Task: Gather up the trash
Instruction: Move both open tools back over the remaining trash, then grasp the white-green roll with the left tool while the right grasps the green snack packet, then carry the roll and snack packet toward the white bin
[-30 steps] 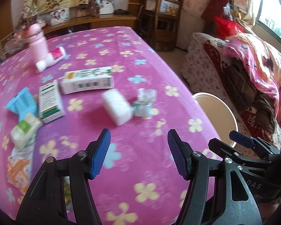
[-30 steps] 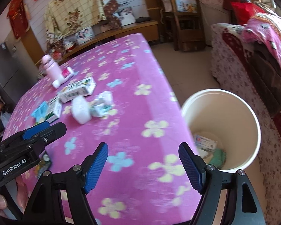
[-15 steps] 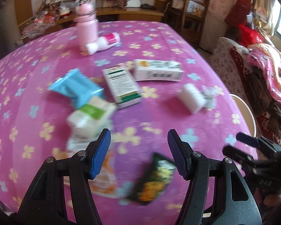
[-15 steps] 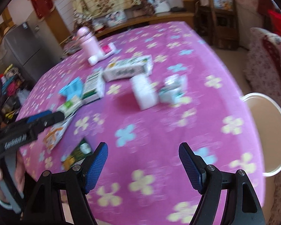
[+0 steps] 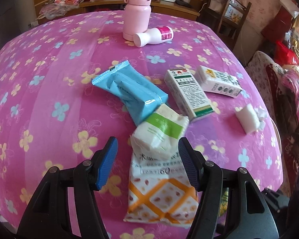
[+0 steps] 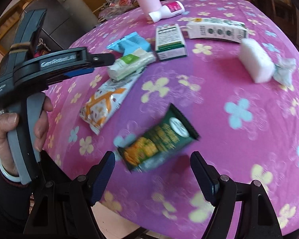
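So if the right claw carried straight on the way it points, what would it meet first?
Most likely the dark green snack packet, which lies flat on the tablecloth just ahead of the open right claw; depth is uncertain.

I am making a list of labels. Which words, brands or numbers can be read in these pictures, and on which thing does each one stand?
"Data Acquisition System": body of the left gripper.
"60": orange-and-white packet; its other print is unreadable.
The brand on the left gripper's arm is blurred.
Green-and-white box, long white carton, white bottle, dark green snack packet: print too small or blurred.
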A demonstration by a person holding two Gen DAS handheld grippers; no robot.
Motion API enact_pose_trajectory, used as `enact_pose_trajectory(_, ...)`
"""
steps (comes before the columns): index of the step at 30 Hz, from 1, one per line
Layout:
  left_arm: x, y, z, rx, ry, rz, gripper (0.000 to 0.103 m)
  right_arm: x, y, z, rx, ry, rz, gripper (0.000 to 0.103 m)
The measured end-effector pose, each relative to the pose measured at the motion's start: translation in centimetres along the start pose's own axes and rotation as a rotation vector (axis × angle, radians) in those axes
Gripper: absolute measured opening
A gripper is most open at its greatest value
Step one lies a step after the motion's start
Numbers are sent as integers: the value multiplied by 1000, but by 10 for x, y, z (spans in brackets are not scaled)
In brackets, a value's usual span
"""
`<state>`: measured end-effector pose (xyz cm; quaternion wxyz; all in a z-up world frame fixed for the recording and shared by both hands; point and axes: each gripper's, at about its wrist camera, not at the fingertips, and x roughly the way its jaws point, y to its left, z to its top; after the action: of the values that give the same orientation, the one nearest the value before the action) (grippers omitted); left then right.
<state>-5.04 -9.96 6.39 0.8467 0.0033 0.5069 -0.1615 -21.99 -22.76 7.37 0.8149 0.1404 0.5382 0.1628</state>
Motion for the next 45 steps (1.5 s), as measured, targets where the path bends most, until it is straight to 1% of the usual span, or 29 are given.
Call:
enact_pose_trajectory(2, 8, 0, 3, 6, 10, 5, 62, 7, 6, 4, -4, -3, -21, 76)
enact_pose_trajectory(5, 21, -5, 6, 38, 30, 15, 62, 14, 14, 9, -36, -26, -88, 76)
enact_pose_trajectory(7, 28, -11, 7, 64, 37, 30, 62, 14, 15, 10, -53, -42, -106, 73)
enact_pose_trajectory(8, 31, -14, 7, 78, 40, 40, 62, 14, 16, 10, -64, -52, -118, 63)
enact_pose_trajectory(9, 34, -16, 7, 90, 41, 45, 62, 14, 16, 9, -78, -63, -136, 49)
enact_pose_trajectory(11, 38, -22, 7, 123, 44, 48, 62, 11, 12, 8, -92, -72, -148, 41)
enact_pose_trajectory(12, 39, -25, 7, 139, 39, 57, 62, 9, 9, 7, -89, -73, -133, 36)
enact_pose_trajectory(15, 39, -30, 7, 176, 22, 69, 59, 0, -1, 4, -78, -81, -115, 31)
enact_pose_trajectory(16, 36, -29, 6, 175, 14, 59, 46, -4, -4, 3, -76, -90, -114, 30)
enact_pose_trajectory(17, 34, -28, 6, 169, 11, 54, 38, -9, -7, 2, -74, -100, -108, 29)
enact_pose_trajectory(18, 30, -26, 6, 158, 4, 48, 35, -15, -11, 1, -68, -114, -101, 29)
enact_pose_trajectory(19, 23, -22, 7, 142, -8, 38, 26, -20, -12, 0, -65, -123, -100, 29)
enact_pose_trajectory(20, 19, -19, 8, 129, -12, 22, 21, -23, -14, 1, -62, -134, -99, 29)
enact_pose_trajectory(21, 13, -17, 9, 115, -16, 3, 19, -29, -16, 1, -59, -148, -98, 29)
enact_pose_trajectory(22, 7, -15, 10, 106, -20, -12, 14, -33, -18, 1, -56, -159, -97, 28)
enact_pose_trajectory(25, -9, -19, 9, 106, -45, -11, 13, -44, -21, 4, -48, -189, -98, 28)
enact_pose_trajectory(29, -29, -28, 8, 103, -78, -45, 13, -59, -25, 4, -43, -218, -102, 28)
enact_pose_trajectory(33, -42, -45, 5, 115, -102, -76, 13, -70, -31, 3, -34, -237, -117, 28)
enact_pose_trajectory(38, -46, -70, -3, 139, -107, -107, 13, -83, -39, -2, -27, -250, -139, 28)
enact_pose_trajectory(45, -38, -109, -18, 181, -91, -126, 13, -98, -60, -7, 9, -274, -176, 28)
